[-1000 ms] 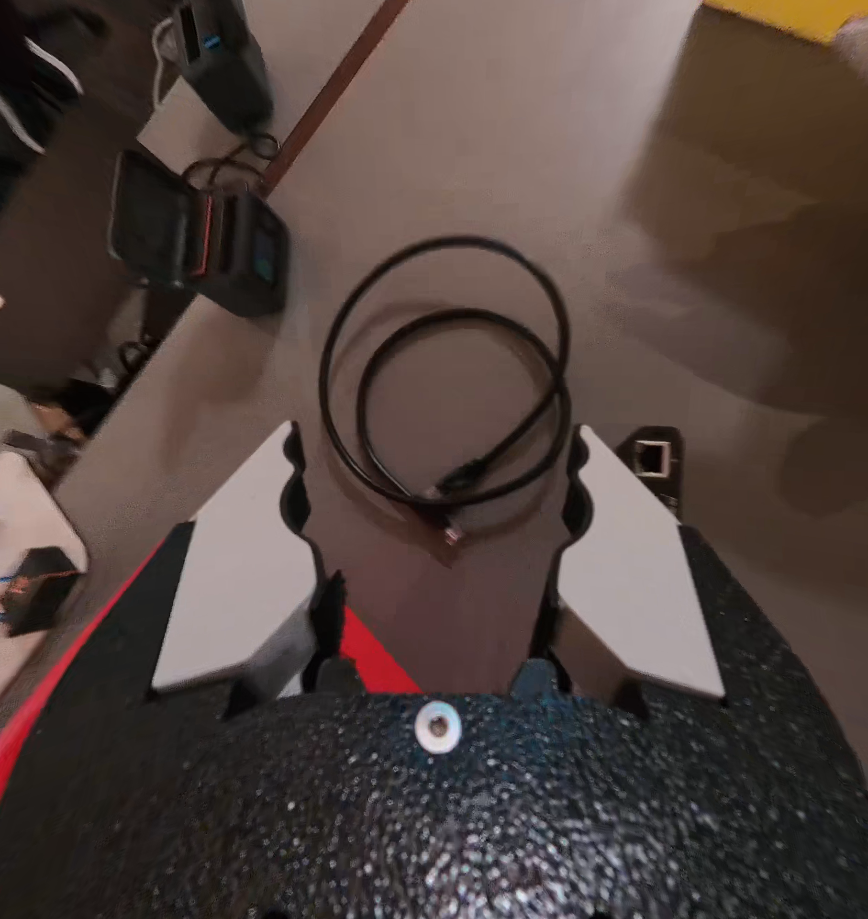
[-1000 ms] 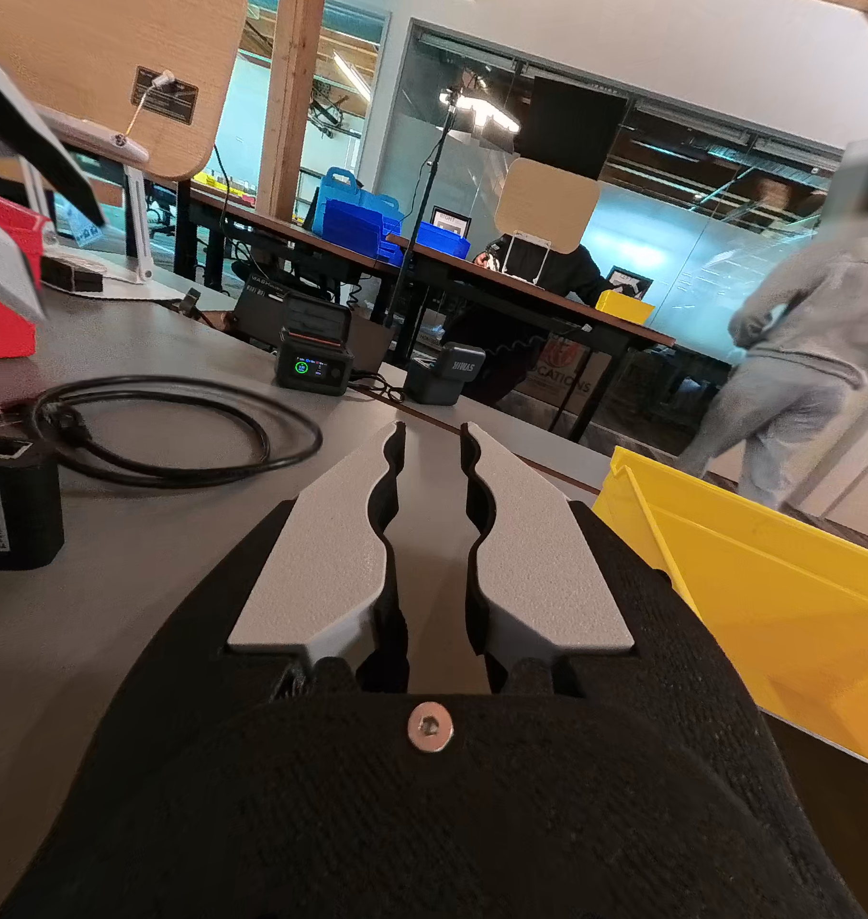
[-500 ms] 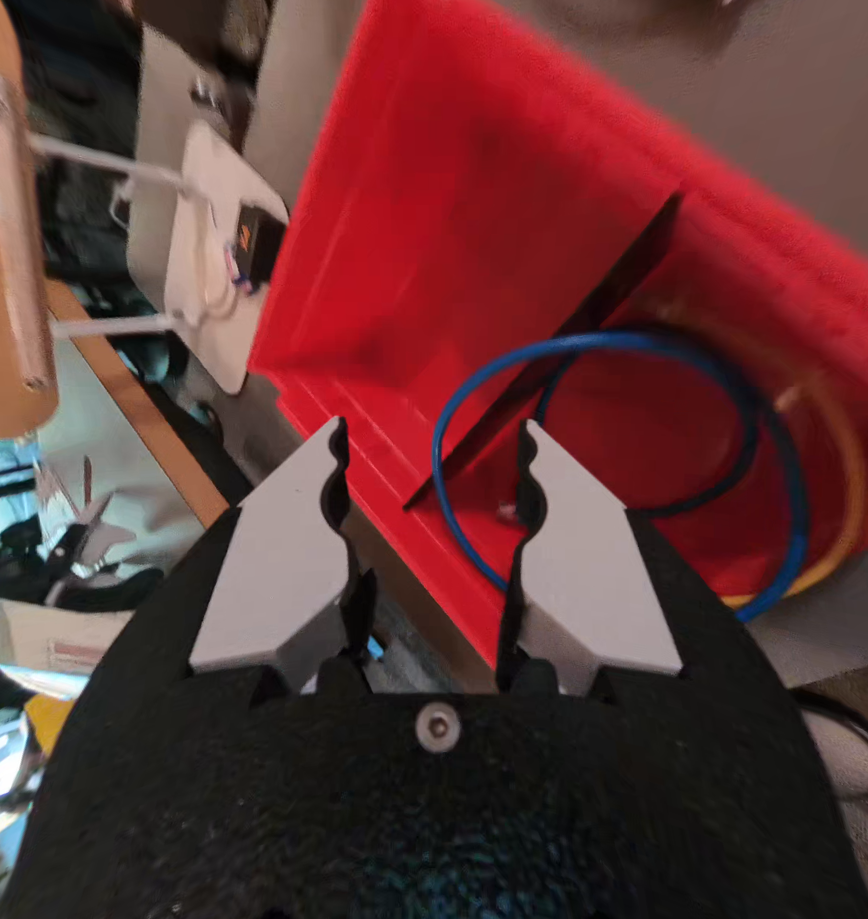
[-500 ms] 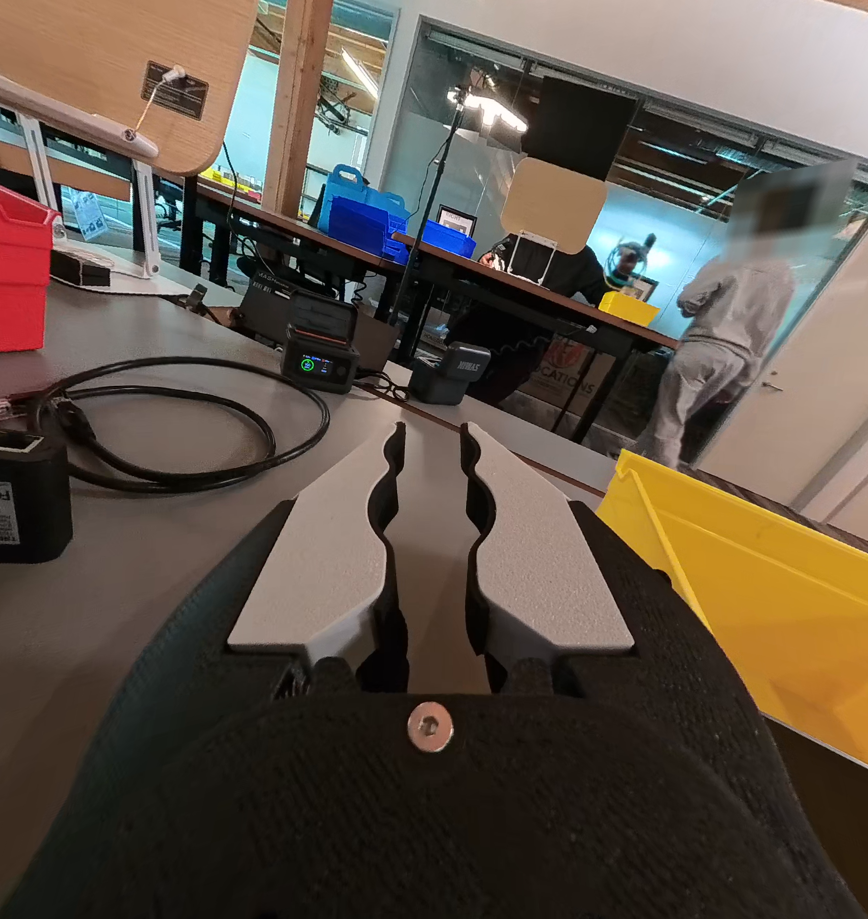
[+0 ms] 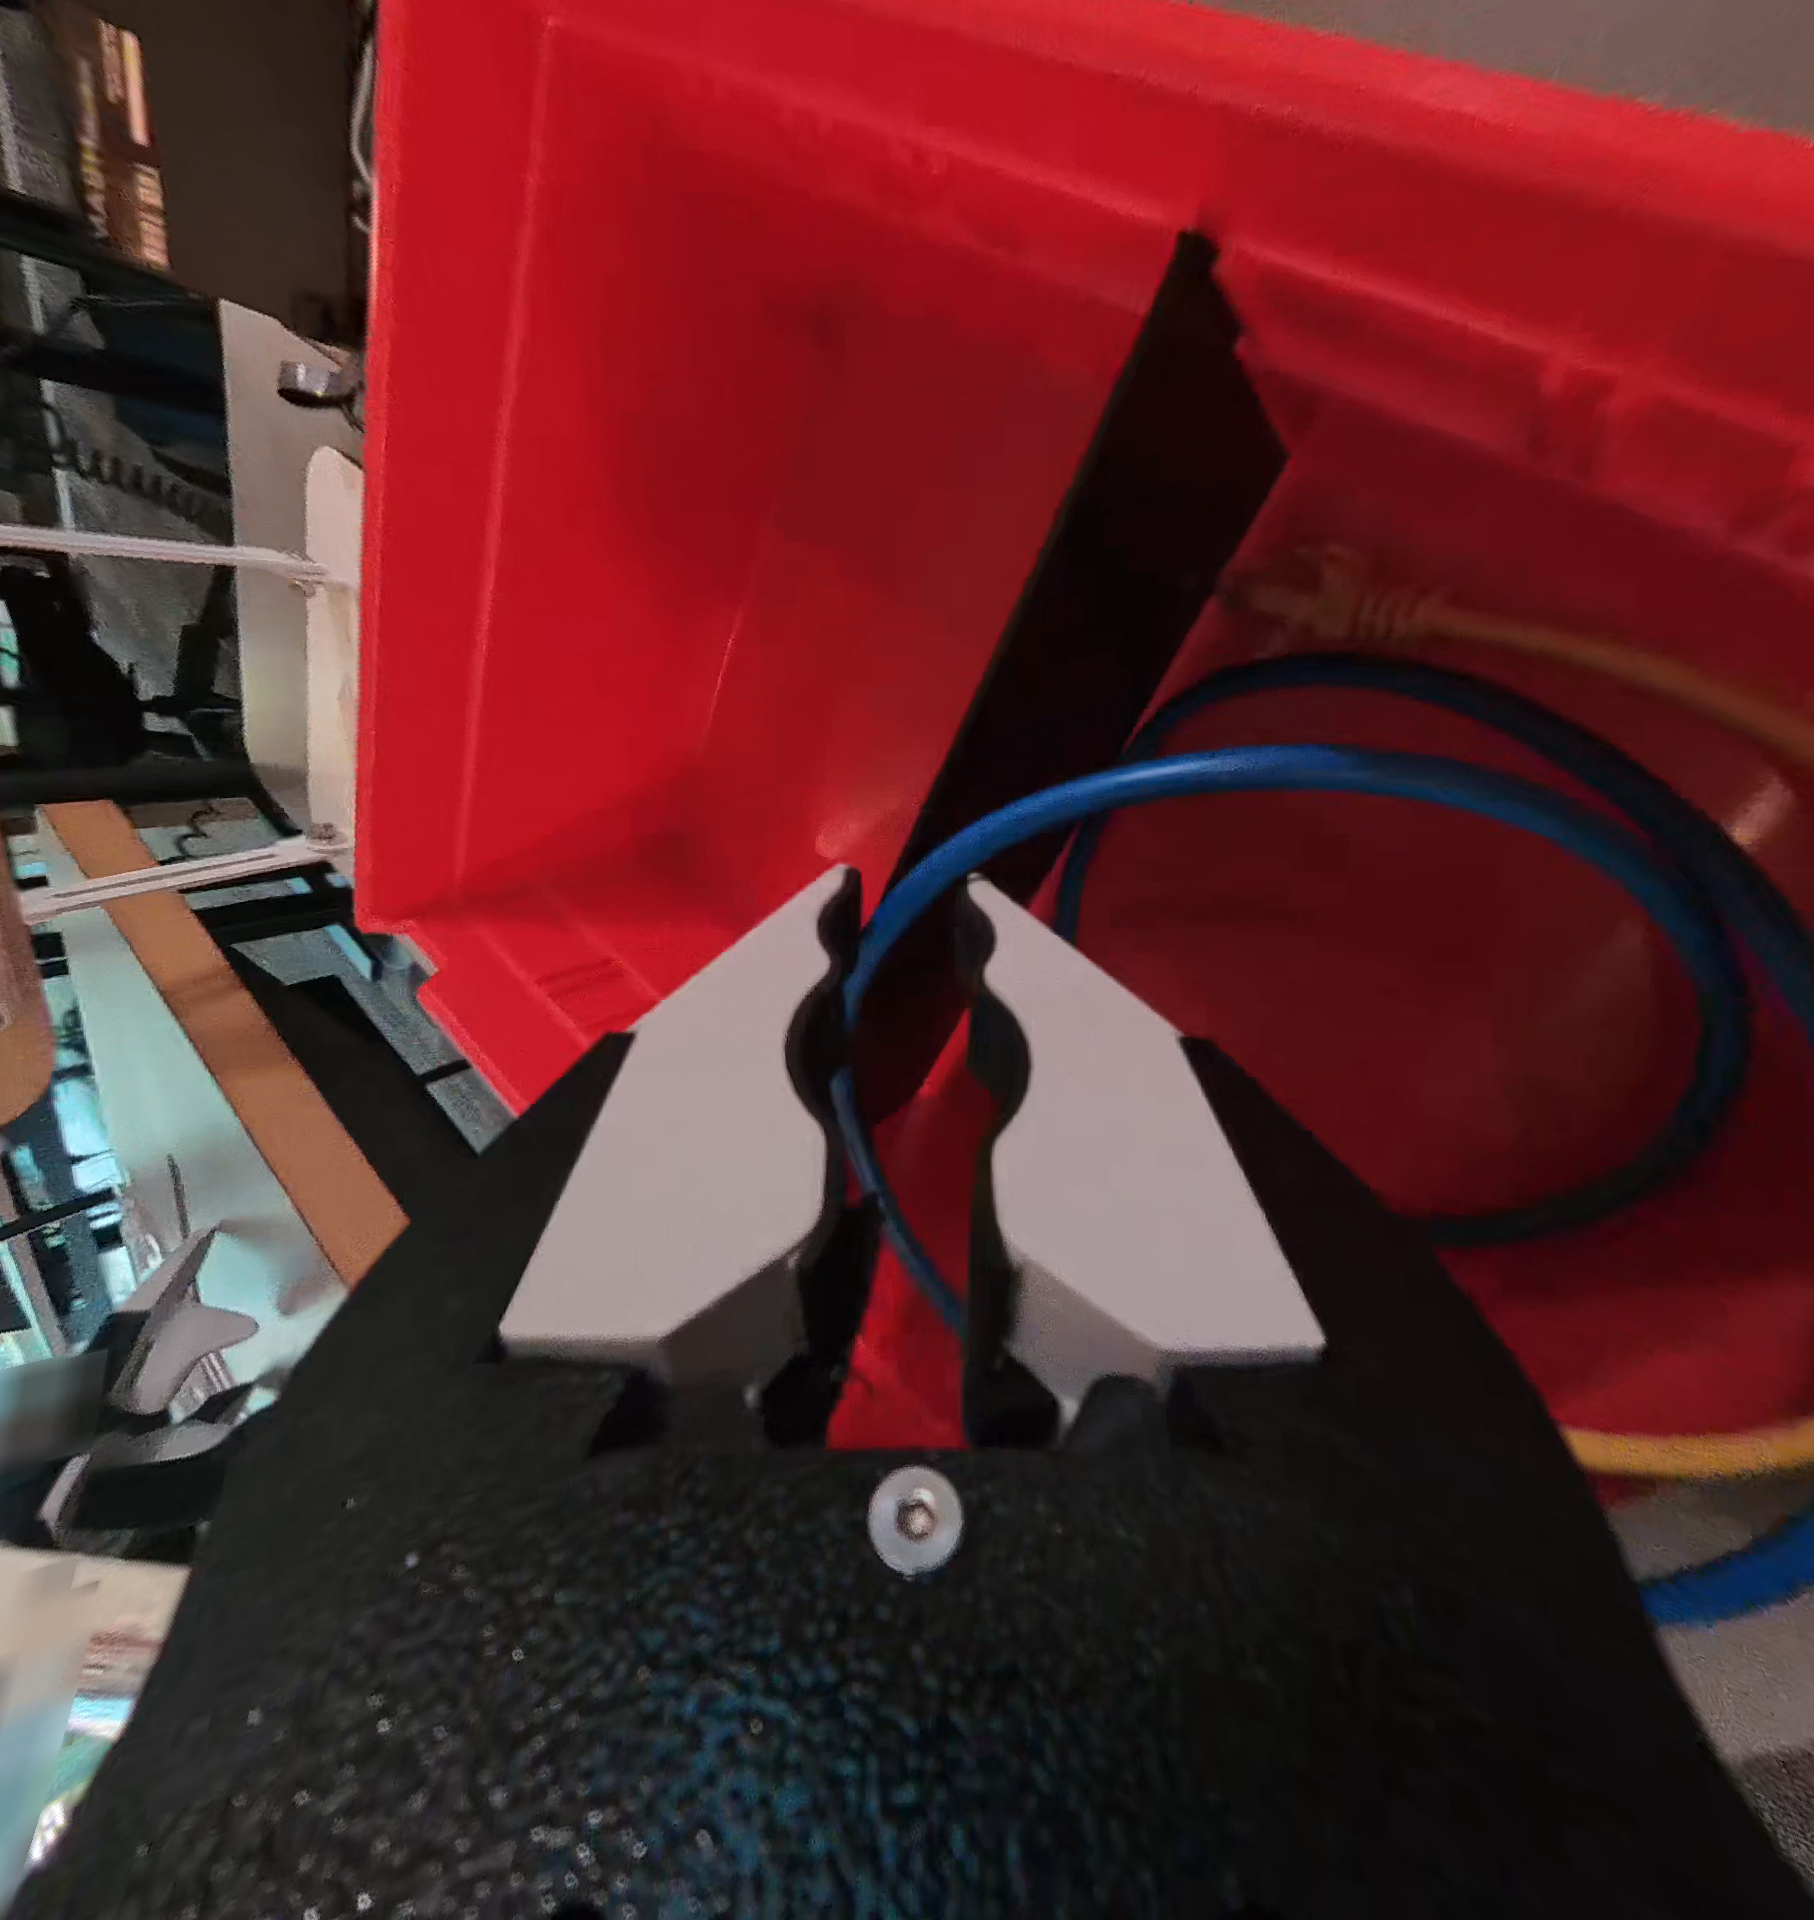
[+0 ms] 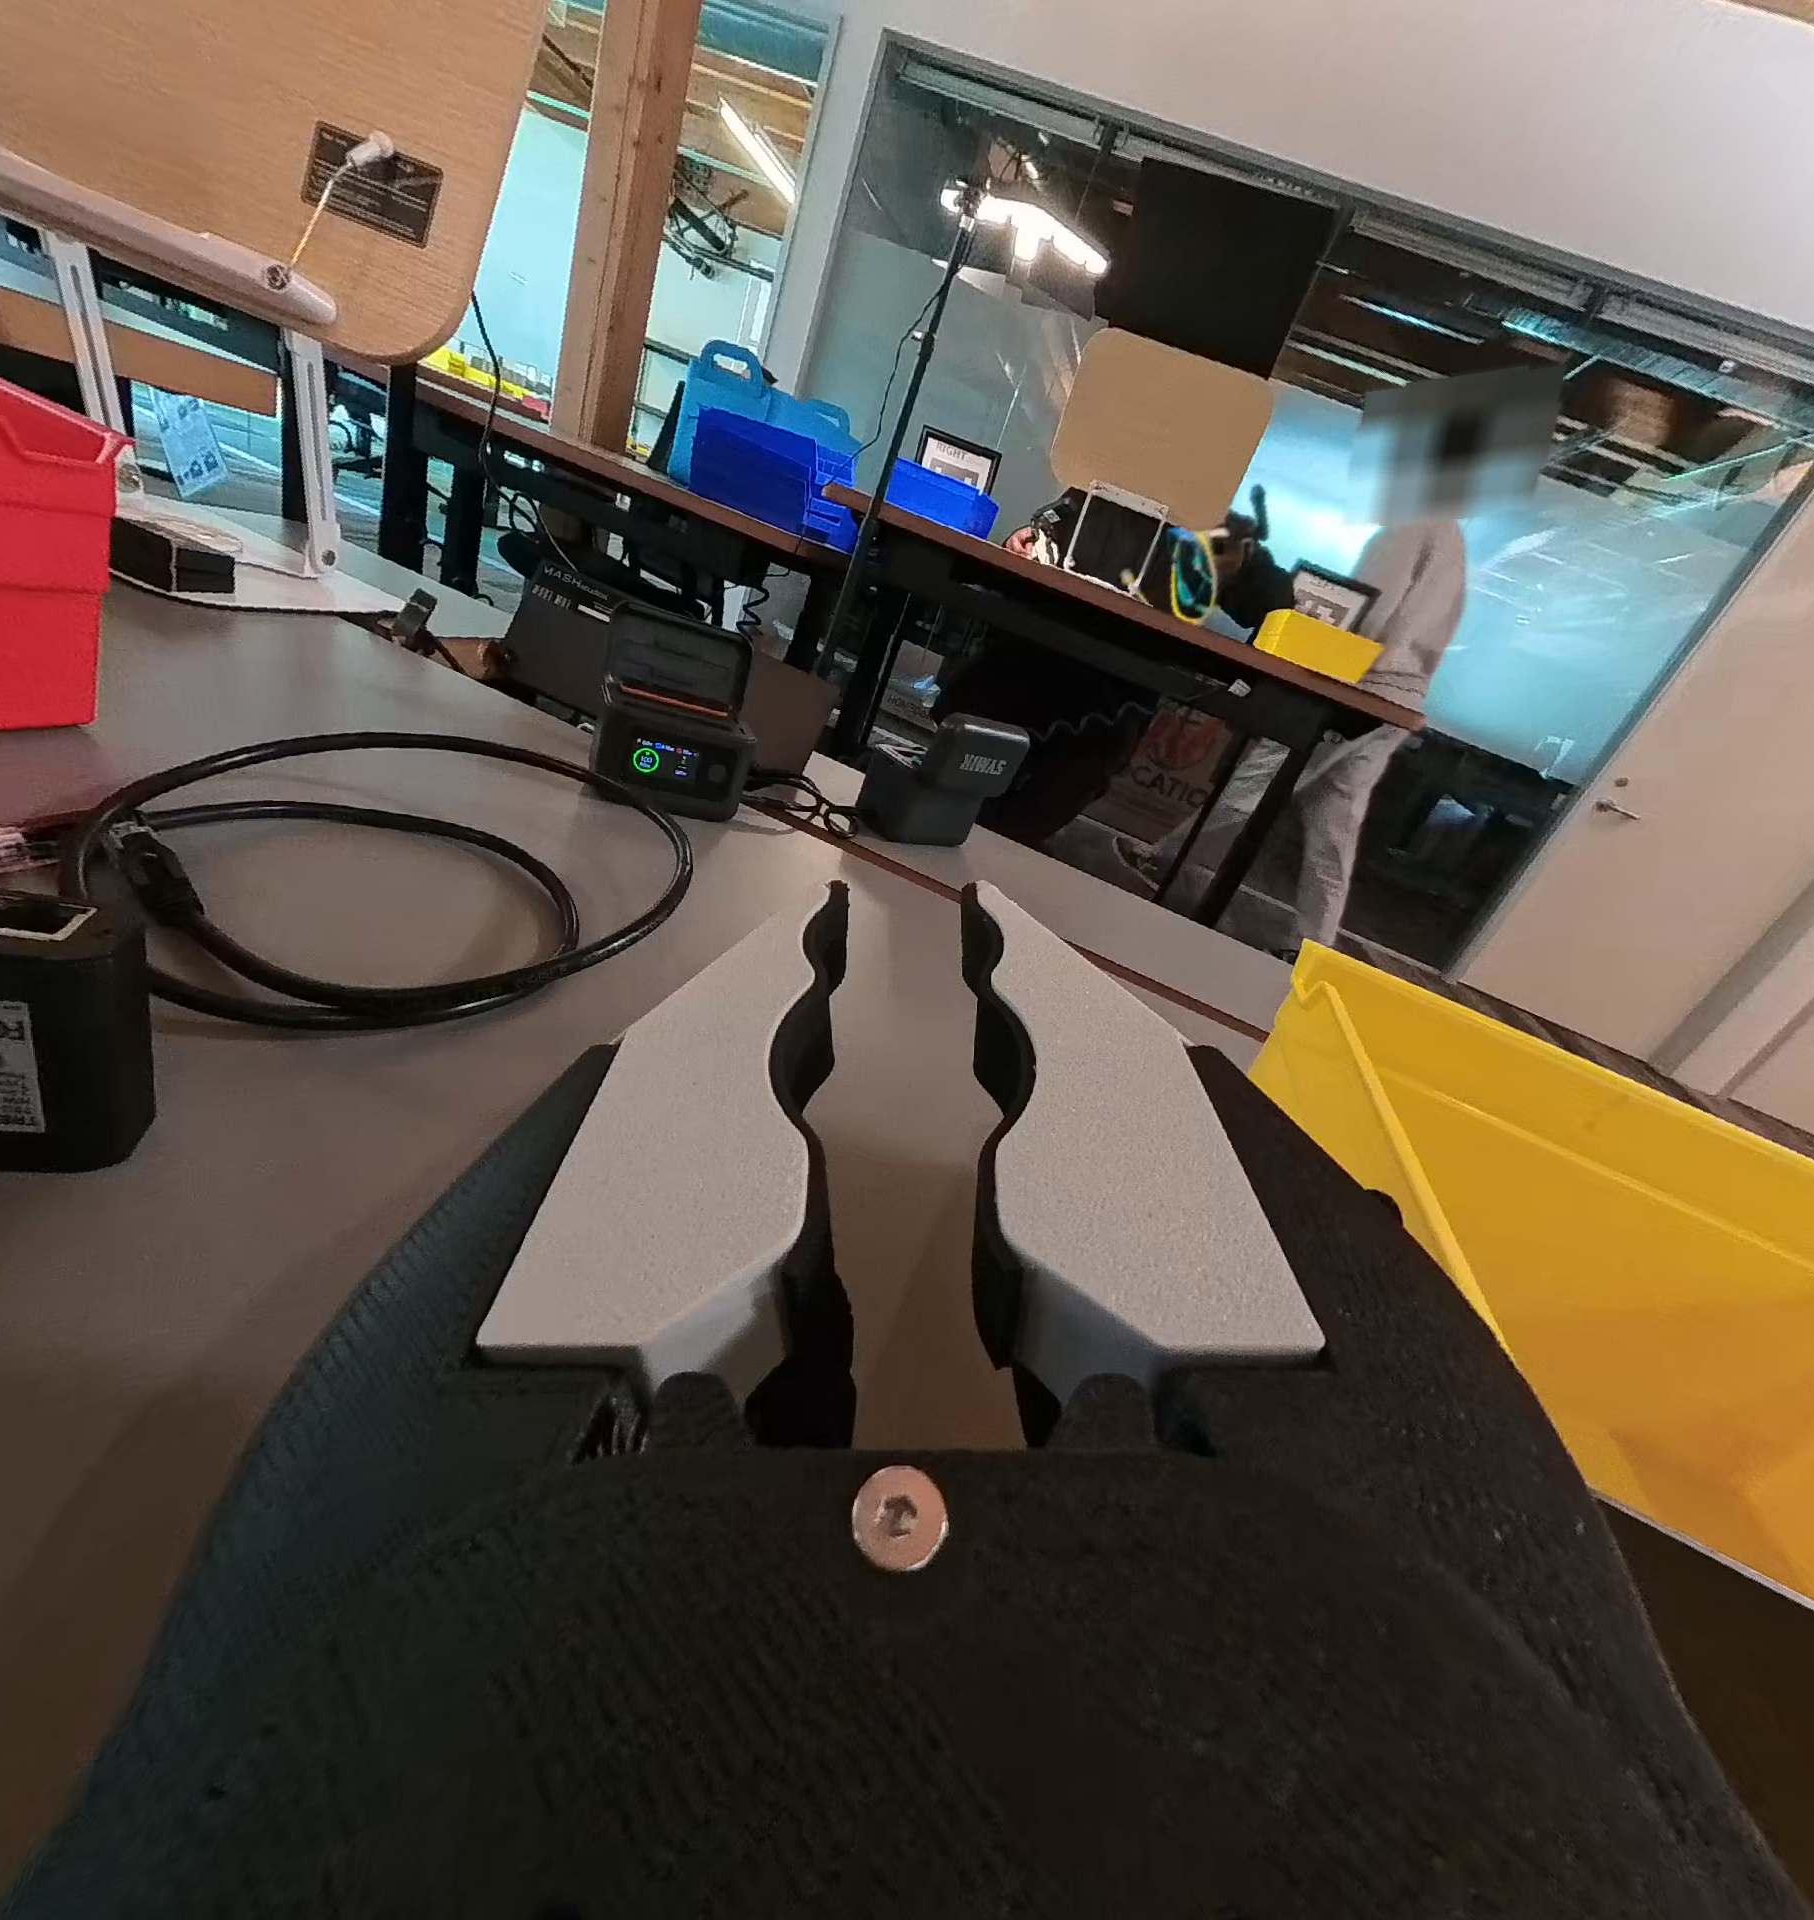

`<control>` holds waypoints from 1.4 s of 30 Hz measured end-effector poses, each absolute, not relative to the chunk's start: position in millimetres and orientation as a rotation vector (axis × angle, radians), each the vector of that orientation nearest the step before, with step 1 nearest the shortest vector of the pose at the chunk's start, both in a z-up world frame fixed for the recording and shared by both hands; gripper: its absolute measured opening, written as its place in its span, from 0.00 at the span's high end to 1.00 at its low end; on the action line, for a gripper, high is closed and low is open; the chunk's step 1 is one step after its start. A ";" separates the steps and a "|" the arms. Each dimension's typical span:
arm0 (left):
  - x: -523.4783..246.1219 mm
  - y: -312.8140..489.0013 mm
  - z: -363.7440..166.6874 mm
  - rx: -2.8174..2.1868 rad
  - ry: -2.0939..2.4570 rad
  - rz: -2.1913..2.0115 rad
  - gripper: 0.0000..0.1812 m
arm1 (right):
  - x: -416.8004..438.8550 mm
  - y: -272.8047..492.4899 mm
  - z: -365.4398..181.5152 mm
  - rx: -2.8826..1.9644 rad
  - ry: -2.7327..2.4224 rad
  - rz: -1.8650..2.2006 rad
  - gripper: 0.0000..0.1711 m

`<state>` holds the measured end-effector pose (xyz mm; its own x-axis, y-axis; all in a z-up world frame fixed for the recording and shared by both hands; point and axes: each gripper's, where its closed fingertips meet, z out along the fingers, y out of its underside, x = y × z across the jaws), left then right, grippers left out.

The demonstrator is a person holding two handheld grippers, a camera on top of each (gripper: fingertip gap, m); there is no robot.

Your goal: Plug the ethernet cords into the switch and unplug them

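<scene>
In the left wrist view my left gripper (image 5: 915,894) reaches into a red bin (image 5: 674,416). Its fingers have closed to a narrow gap on a coiled blue ethernet cord (image 5: 1298,774) that runs between them. A yellow cord (image 5: 1713,1439) lies in the same compartment, right of a black divider (image 5: 1111,540). In the right wrist view my right gripper (image 6: 905,899) is empty, its jaws nearly together, low over the grey table. The black switch (image 6: 41,1039) stands at the left, port up. A coiled black ethernet cord (image 6: 446,987) lies behind it, unplugged, with its clear plug (image 6: 4,844) on the table.
The red bin (image 6: 20,582) stands at the table's far left. A yellow bin (image 6: 1609,1247) is close on the right of my right gripper. A black charging case (image 6: 674,748) and a black adapter (image 6: 939,779) sit at the far edge. A person (image 6: 1402,665) walks behind. The tips of one gripper are about 40 cm away from the tips of the other.
My left gripper swung from above the black cord and switch over to the red bin, moved in and narrowed its jaws around the blue cord. The right gripper stayed put.
</scene>
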<state>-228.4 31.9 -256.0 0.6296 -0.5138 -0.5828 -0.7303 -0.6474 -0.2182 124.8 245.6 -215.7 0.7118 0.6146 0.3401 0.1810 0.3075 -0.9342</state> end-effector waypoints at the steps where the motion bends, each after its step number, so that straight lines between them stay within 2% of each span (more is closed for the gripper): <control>1: -229.3 29.3 -255.3 -2.442 0.971 0.647 0.92 | 124.9 245.6 -215.8 -1.254 -0.770 0.327 0.88; 6: -240.7 19.5 -242.2 -2.496 0.953 0.726 0.96 | 125.3 245.4 -215.6 -1.251 -0.771 0.325 0.88; 9: -251.5 9.1 -208.3 -2.486 0.906 0.905 0.98 | 126.2 245.7 -215.1 -1.250 -0.766 0.328 0.88; 14: -251.1 -4.1 -127.4 -2.421 0.848 1.112 0.98 | 125.6 245.6 -215.2 -1.250 -0.770 0.328 0.88; 20: -240.7 21.0 0.7 -2.086 0.811 1.532 0.98 | 124.4 245.2 -215.4 -1.250 -0.774 0.331 0.88; 26: -187.8 76.2 113.8 -1.525 0.634 1.507 0.99 | 125.0 246.0 -214.8 -1.251 -0.769 0.336 0.88; 28: -163.4 93.7 134.9 -1.367 0.618 1.423 0.99 | 124.8 245.9 -214.8 -1.251 -0.770 0.335 0.88; 31: -135.3 131.8 123.1 -1.370 0.650 1.223 0.99 | 125.0 247.0 -214.7 -1.254 -0.765 0.339 0.88; 33: -120.6 163.9 89.2 -1.438 0.722 1.115 0.99 | 125.3 247.4 -214.4 -1.255 -0.761 0.342 0.88; 38: -101.9 228.2 -58.9 -1.739 0.916 0.919 0.99 | 125.2 247.5 -214.2 -1.254 -0.759 0.344 0.88; 42: -89.0 232.8 -184.8 -1.944 1.134 0.844 0.96 | 124.5 247.3 -214.5 -1.254 -0.763 0.343 0.88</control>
